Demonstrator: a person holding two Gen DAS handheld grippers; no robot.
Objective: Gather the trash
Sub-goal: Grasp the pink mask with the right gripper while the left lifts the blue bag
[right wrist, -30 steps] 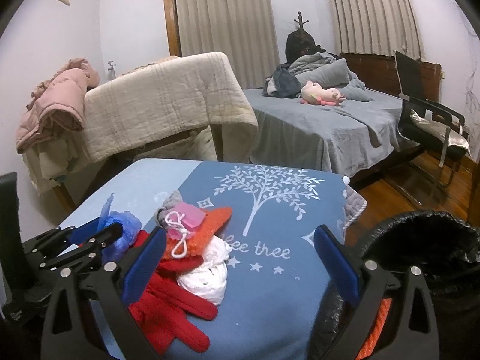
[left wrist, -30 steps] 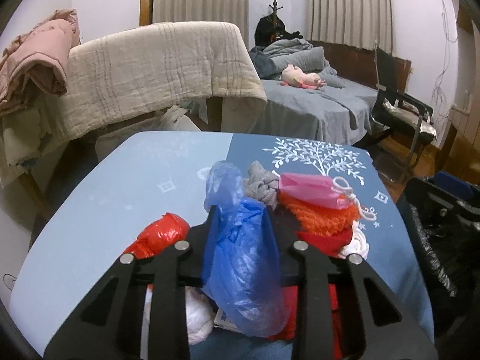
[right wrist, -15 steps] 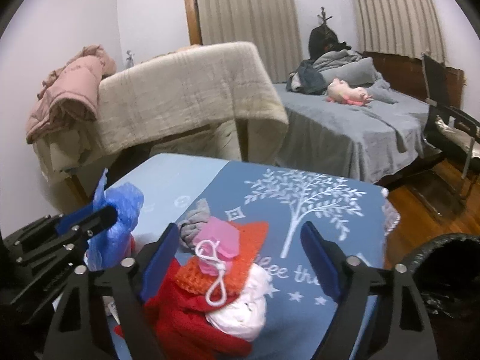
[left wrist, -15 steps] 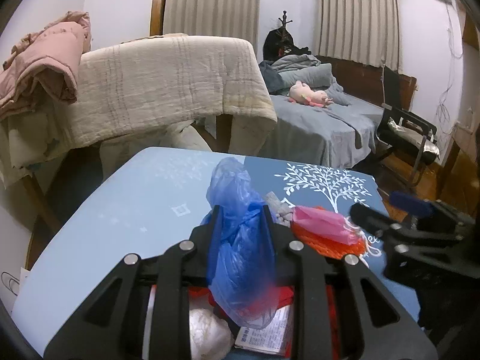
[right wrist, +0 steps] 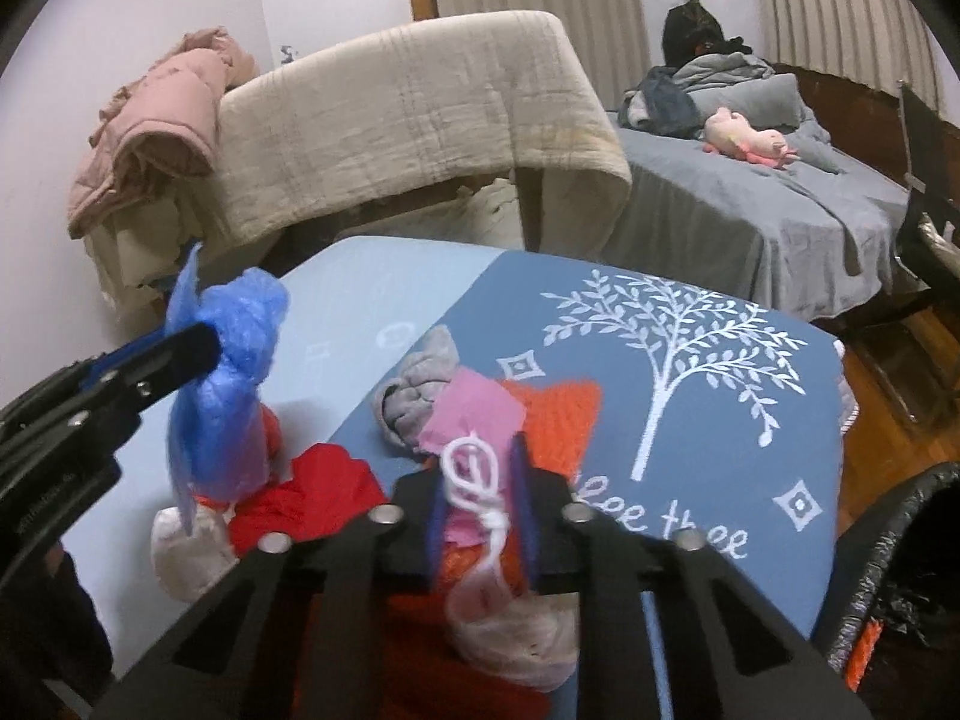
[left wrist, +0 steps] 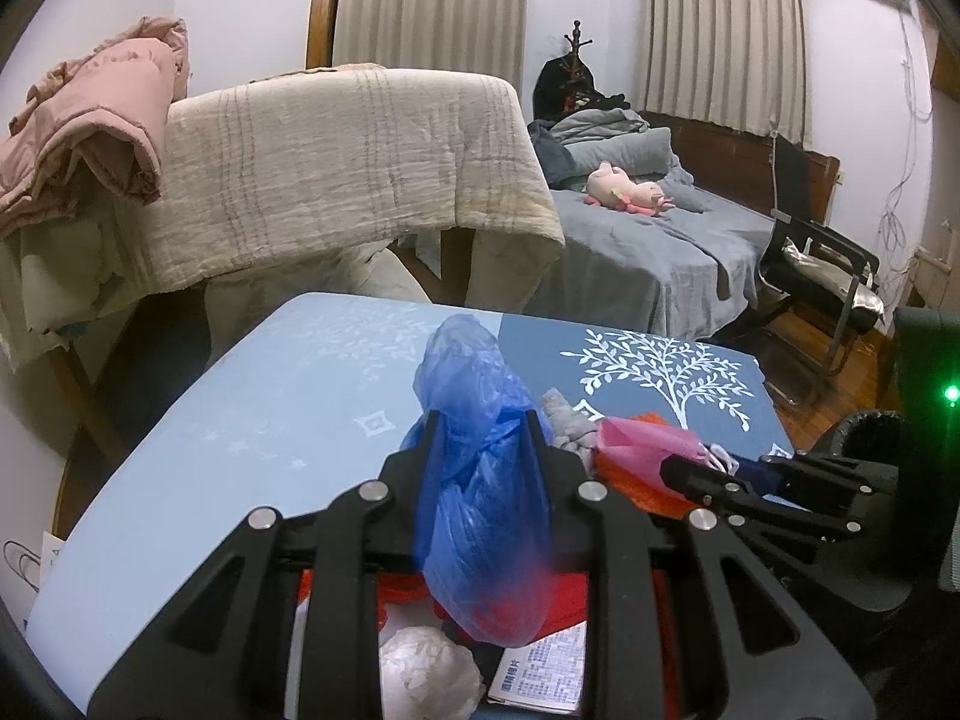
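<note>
Trash lies heaped on the near part of the blue table cover (right wrist: pixel 690 360), beside its white tree print (right wrist: pixel 678 348). From that heap the left gripper (left wrist: pixel 480 426) has its fingers clamped on a crumpled blue plastic bag (left wrist: pixel 480 480), held above the cover on the light-blue side, away from the tree. The right gripper (right wrist: pixel 477 468) has its fingers closed on a pink mask (right wrist: pixel 471 420) with a white ear loop (right wrist: pixel 474 480), just on the near side of the tree. Around the mask sit an orange knit piece (right wrist: pixel 558 414), a grey cloth (right wrist: pixel 414 390), red fabric (right wrist: pixel 312 492) and white wads (right wrist: pixel 180 546). A black-lined trash bin (right wrist: pixel 900 558) stands beyond the cover's edge, right of the tree.
</note>
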